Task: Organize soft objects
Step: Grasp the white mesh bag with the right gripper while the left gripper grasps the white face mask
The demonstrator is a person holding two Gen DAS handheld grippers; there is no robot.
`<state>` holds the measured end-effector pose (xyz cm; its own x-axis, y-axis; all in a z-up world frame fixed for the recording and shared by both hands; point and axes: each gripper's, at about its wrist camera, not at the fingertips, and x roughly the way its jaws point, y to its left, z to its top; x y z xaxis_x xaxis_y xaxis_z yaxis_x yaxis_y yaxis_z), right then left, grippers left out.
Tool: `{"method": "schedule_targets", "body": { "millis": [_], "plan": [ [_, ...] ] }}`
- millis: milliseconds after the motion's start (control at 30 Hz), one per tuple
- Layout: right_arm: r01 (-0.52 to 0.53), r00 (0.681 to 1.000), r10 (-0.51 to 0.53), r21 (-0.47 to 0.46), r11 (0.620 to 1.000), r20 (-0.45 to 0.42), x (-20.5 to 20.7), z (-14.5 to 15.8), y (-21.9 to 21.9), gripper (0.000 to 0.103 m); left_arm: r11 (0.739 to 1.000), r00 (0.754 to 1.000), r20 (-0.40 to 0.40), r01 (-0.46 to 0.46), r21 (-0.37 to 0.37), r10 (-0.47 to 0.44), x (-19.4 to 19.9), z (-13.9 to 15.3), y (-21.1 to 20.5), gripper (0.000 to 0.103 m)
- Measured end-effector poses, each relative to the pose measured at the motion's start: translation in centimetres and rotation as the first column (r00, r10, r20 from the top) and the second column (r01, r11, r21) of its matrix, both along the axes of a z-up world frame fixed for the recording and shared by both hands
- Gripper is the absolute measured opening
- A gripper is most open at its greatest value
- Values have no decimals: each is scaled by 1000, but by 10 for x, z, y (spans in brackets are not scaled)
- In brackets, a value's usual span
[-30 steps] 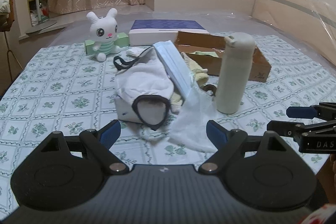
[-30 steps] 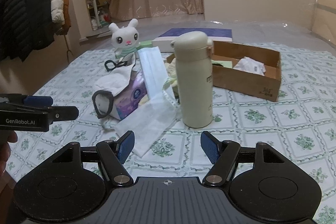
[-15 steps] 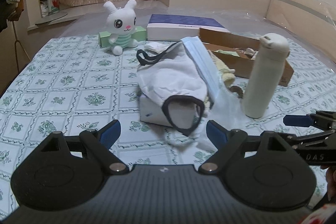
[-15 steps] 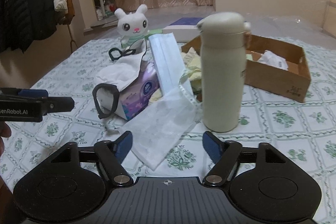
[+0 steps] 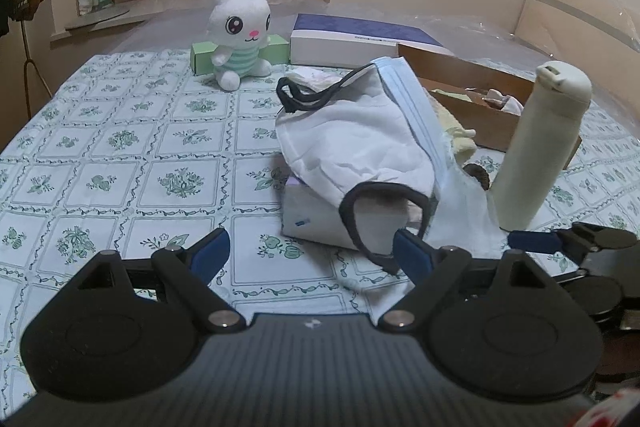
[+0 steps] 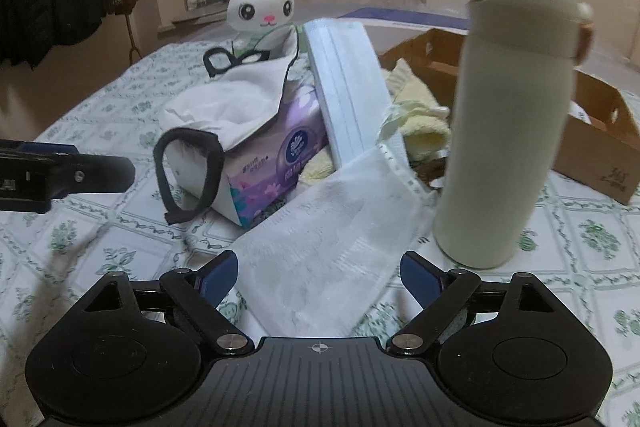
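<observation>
Two grippers' fingers apart, left gripper (image 5: 308,255) empty, right gripper (image 6: 318,275) opening over tissue sheet (image 6: 320,247) edge

Matt cream flask (image 6: 508,115), fuzzy plush rabbit (image 5: 239,27), cardboard box (image 6: 600,143), glossy tissue pack (image 6: 276,163), perhaps plastic-wrapped.

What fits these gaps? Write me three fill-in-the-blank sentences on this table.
The plush toy is shaped like a ____.
The white mask with black loops is draped over a ____ box.
The cream bottle stands ____ beside the cardboard box.

Missing words: rabbit; tissue; upright
</observation>
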<state>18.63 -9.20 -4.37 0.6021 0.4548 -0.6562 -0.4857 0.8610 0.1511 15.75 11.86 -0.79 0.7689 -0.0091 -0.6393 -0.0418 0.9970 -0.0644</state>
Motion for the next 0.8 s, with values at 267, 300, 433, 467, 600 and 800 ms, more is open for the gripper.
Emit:
{"method": "schedule_targets", "body": {
  "millis": [267,300,433,467,600,800],
  "plan": [
    [3,1000,-3,-36,999,-6,19,-19,22,87,1000,1000,-15,-2,-19,2,7,-11,8,87],
    [2,1000,-3,-36,999,-13,21,-20,24,78,1000,1000,-16,-2,-21,2,7,-12,9,87],
    [-3,1000,3,-66,998,-1,20,-22,28,53,1000,1000,-18,-4,-28,4,8,-15,11,87],
    [-3,1000,3,-67,998,-3,19,-22,27,44,1000,1000,-19,-6,-28,5,9,-15,11,87],
    [-10,1000,9,-72,997,-13,15,-19,26,11,1000,1000,-12,-2,-29,2,7,-13,10,87],
    [7,1000,-7,-69,998,-7,1,-8,12,2,1000,1000,4,7,-16,-7,1,-3,6,87]
  ]
}}
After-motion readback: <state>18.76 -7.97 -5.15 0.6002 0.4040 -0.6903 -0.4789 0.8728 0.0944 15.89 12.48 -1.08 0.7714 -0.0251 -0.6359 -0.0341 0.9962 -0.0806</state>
